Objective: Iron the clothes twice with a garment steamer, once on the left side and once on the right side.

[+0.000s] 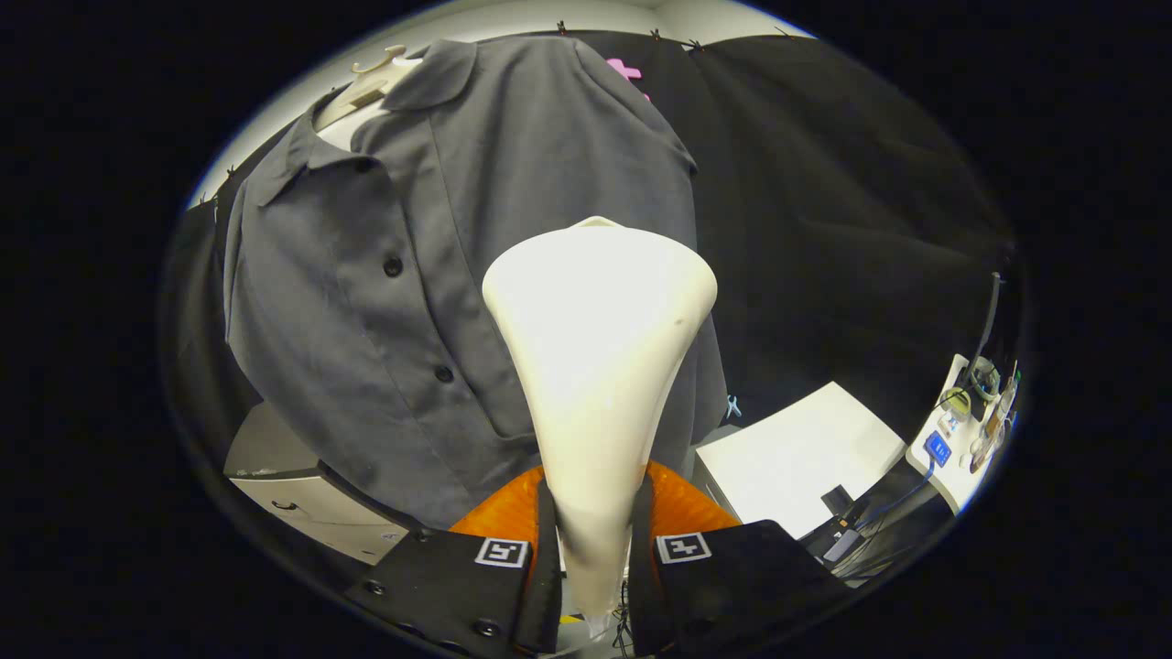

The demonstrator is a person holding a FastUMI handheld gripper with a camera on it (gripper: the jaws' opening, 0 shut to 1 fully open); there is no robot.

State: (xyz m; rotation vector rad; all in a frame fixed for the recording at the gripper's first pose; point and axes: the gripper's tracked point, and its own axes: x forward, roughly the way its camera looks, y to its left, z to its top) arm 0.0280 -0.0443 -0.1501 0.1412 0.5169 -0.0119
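Observation:
A dark grey button-up shirt (430,247) hangs on a pale hanger (371,81) ahead of me, its button placket running down the left of the steamer. The white garment steamer (595,366) rises from between my fingers, handle narrow below and its wide head up against the shirt's right half. My gripper (593,558) is shut on the steamer's handle, a black finger pressing it on each side.
A white table top (806,458) lies beyond the fingers to the right, with cables and small devices (961,421) at its far end. A pale drawer cabinet (302,503) stands below the shirt on the left.

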